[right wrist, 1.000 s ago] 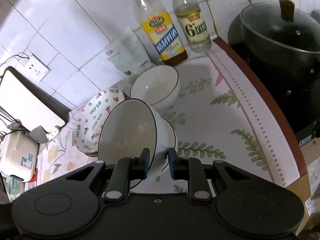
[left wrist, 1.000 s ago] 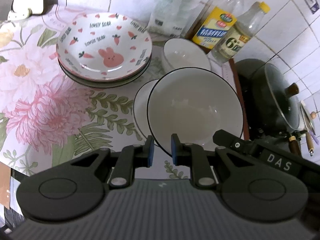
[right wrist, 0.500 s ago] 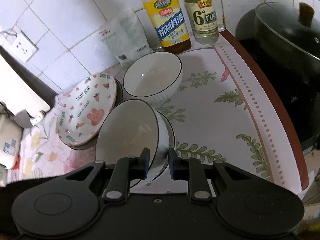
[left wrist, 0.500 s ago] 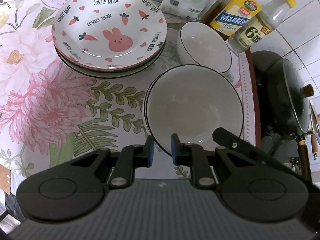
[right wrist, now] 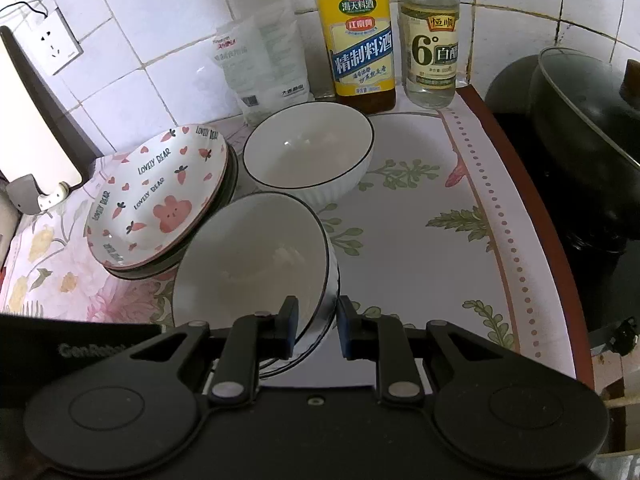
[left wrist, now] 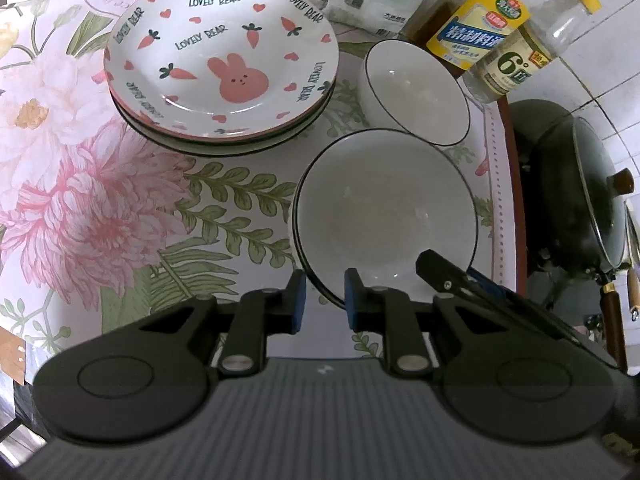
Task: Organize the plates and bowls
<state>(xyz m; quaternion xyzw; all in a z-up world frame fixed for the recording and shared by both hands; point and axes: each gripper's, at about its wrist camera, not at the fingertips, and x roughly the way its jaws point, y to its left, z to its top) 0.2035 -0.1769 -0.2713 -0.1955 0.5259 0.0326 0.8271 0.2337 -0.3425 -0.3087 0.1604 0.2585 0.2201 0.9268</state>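
Observation:
A white bowl with a dark rim [left wrist: 384, 216] rests in a second matching bowl [right wrist: 282, 363] on the floral cloth, still leaning in the right wrist view. My left gripper [left wrist: 325, 300] straddles its near rim; the jaws are opening and the pads [left wrist: 298, 300] stand just off the rim. My right gripper [right wrist: 316, 322] is shut on the same white bowl [right wrist: 248, 264], one pad inside the wall and one outside. In the left wrist view the right gripper's finger [left wrist: 444, 276] shows at the bowl's right edge. Another white bowl [right wrist: 308, 152] stands behind. A stack of bunny plates [left wrist: 220, 60] lies to the left.
Two bottles [right wrist: 362, 40] and a plastic bag [right wrist: 264, 60] line the tiled wall. A dark wok with a glass lid [right wrist: 584, 128] sits on the stove to the right, past the cloth's edge [right wrist: 516, 216]. A socket [right wrist: 56, 44] and a white appliance [right wrist: 32, 128] are at far left.
The held bowl has come down and settled into the bowl beneath it. The left jaws have parted slightly. The right gripper has rolled to a more upright view.

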